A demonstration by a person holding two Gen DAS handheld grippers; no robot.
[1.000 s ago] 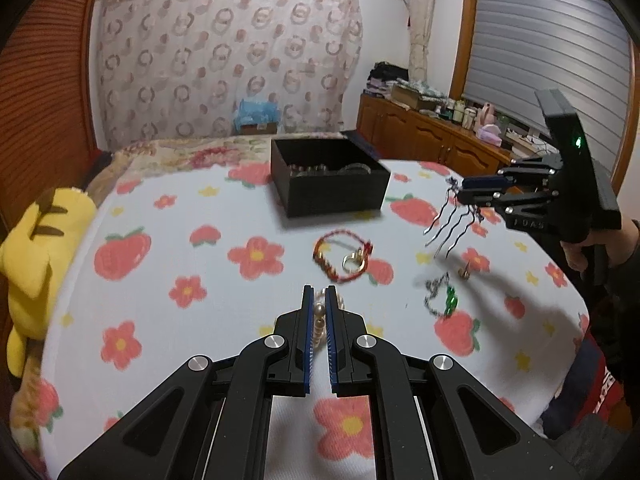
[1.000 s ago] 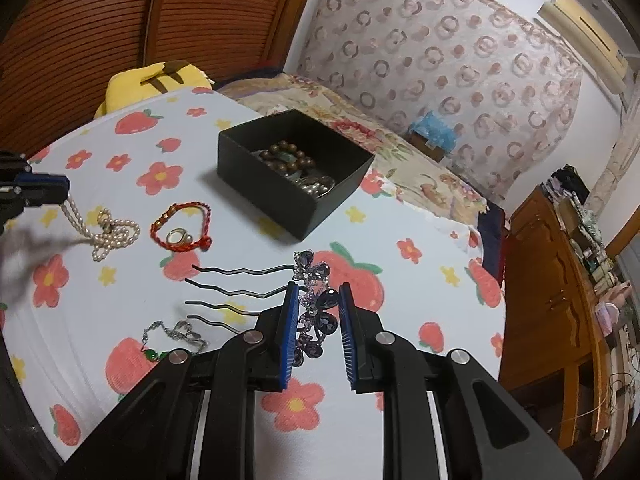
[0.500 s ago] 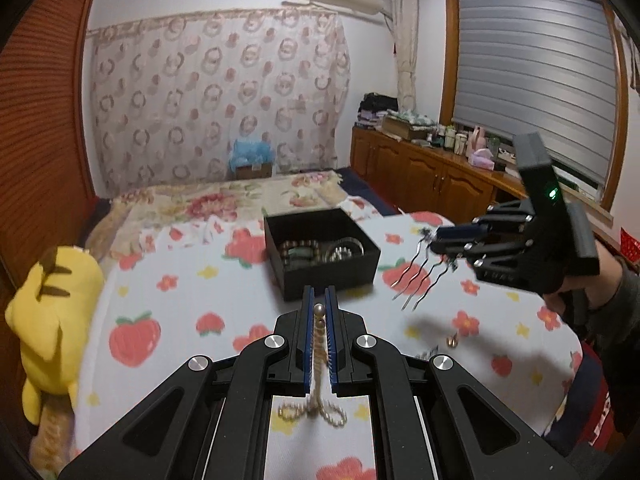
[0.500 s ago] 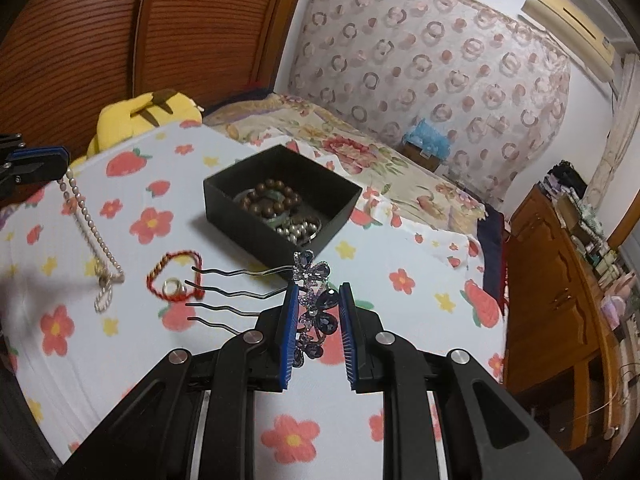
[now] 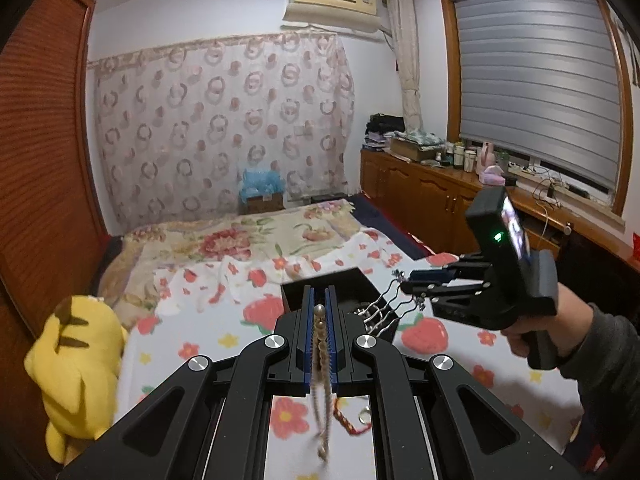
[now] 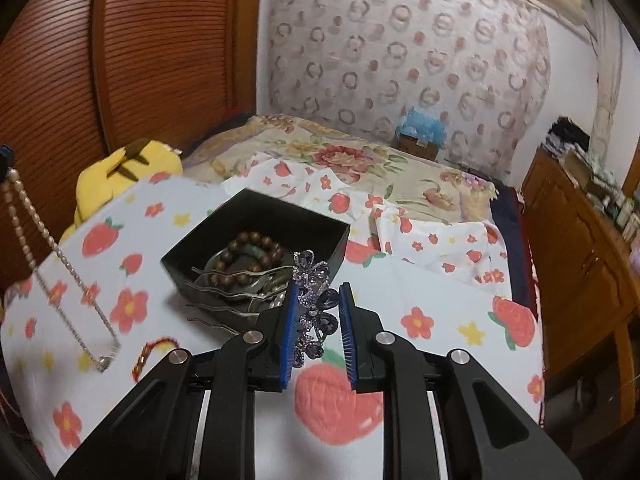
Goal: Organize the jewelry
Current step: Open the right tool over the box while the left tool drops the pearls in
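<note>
Two pieces hang in the air: the left gripper [image 5: 320,320] is closed on the pearls [image 6: 48,240], the right gripper [image 6: 316,320] pinches the comb [image 6: 312,300] above the box [image 6: 280,220]. Swinging pearls may catch the comb's prongs.

Box [image 6: 256,236] mouth open above; comb tines [image 6: 236,292] perhaps crossing.

bedroom, patterned curtain [image 5: 220,128], shuttered window [image 5: 536,100]
</note>
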